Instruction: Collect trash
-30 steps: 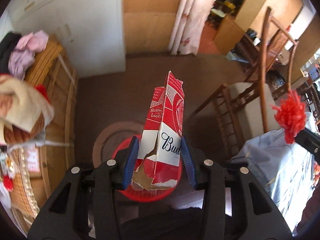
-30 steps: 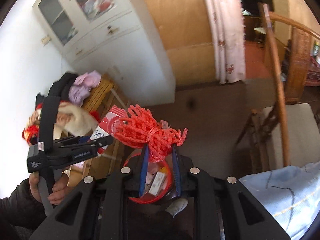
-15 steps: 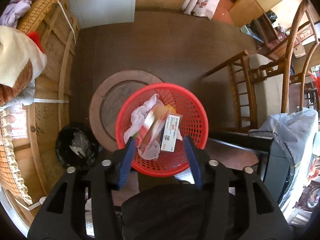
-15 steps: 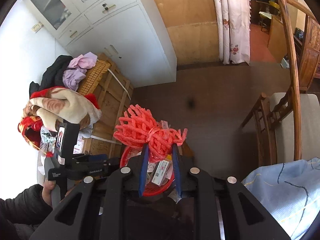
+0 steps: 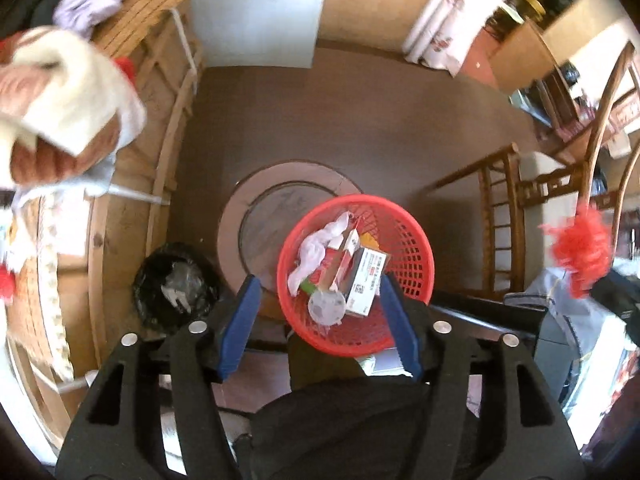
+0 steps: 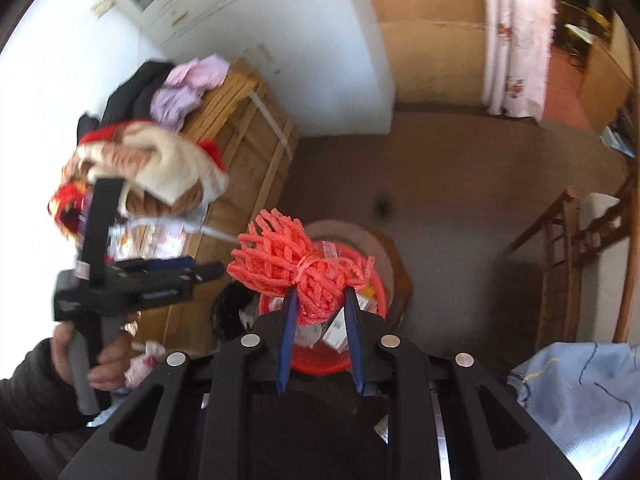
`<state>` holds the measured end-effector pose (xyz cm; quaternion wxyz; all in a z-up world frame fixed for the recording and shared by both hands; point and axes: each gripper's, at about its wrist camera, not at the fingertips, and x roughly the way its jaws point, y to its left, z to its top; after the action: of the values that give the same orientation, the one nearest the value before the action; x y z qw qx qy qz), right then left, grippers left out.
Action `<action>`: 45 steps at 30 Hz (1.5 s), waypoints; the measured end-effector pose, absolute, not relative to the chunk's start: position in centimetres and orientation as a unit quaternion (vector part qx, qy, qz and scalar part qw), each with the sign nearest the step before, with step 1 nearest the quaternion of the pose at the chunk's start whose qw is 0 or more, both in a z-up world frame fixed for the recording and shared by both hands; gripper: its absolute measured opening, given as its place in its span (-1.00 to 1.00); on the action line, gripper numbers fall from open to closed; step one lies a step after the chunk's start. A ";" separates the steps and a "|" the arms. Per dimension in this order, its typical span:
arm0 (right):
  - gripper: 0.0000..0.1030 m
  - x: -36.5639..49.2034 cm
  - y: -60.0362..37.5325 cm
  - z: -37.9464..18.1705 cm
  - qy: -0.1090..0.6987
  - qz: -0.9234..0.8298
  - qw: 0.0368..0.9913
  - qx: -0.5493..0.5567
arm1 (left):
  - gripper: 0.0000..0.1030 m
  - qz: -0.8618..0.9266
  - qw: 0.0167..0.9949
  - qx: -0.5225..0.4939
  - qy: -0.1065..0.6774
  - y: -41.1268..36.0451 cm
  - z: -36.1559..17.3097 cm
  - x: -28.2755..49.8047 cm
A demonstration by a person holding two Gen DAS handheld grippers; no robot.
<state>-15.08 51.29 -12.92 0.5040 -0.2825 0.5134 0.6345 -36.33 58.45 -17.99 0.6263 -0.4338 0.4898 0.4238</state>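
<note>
Left tool [image 5: 320, 320] aimed steeply down over red basket [image 5: 416, 248], jaws just opened, empty; right tool [image 6: 320, 306] pinching red foam net [image 6: 298, 270].

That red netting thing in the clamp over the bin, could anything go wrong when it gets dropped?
Possibly. The red foam net is bulky and springy, and the right gripper pinches only its lower part, so it may bounce or catch on a pad when released. The red basket is already filling with boxes and tissue, so the net could roll off the pile. The left gripper, its jaws just opened and empty, hangs over the basket too and may crowd the drop.
</note>
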 end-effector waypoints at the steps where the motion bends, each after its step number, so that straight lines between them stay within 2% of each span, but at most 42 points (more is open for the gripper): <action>1: -0.53 -15.6 51.3 -13.3 0.512 0.639 0.496 -0.289 | 0.28 0.429 0.626 -0.432 0.488 58.0 -17.7 -36.6; 10: -0.48 -18.8 52.6 -17.0 0.511 0.647 0.457 -0.334 | 0.35 0.463 0.605 -0.432 0.482 56.0 -17.5 -38.8; 13: -0.35 -19.9 53.5 -19.2 0.519 0.643 0.440 -0.351 | 0.36 0.463 0.602 -0.436 0.483 55.7 -18.0 -39.1; 15: -0.05 -20.5 54.1 -21.1 0.524 0.632 0.437 -0.367 | 0.36 0.461 0.600 -0.437 0.486 55.6 -18.5 -39.3; 18: -0.06 -20.8 54.7 -22.5 0.541 0.612 0.442 -0.371 | 0.36 0.462 0.597 -0.431 0.494 55.9 -18.8 -39.2; 25: -0.06 -19.5 53.4 -17.1 0.508 0.630 0.475 -0.346 | 0.38 0.472 0.609 -0.406 0.491 55.4 -17.2 -38.3; 31: 0.03 -17.3 51.4 -11.9 0.481 0.632 0.517 -0.320 | 0.53 0.487 0.628 -0.379 0.475 53.8 -14.1 -36.7; 40: 0.47 -15.9 47.1 -4.9 0.440 0.640 0.567 -0.275 | 0.68 0.515 0.637 -0.345 0.459 50.3 -9.6 -35.4; 42: 0.61 -16.0 46.3 -4.5 0.435 0.638 0.575 -0.271 | 0.71 0.519 0.638 -0.340 0.456 49.5 -9.0 -35.3; 45: 0.66 -16.0 45.0 -4.8 0.440 0.628 0.582 -0.271 | 0.71 0.526 0.638 -0.333 0.453 48.4 -8.3 -35.1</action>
<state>-16.00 45.03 -4.81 0.5823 -0.2708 0.4396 0.6280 -35.11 48.38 -8.31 0.6377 -0.3331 0.4534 0.5262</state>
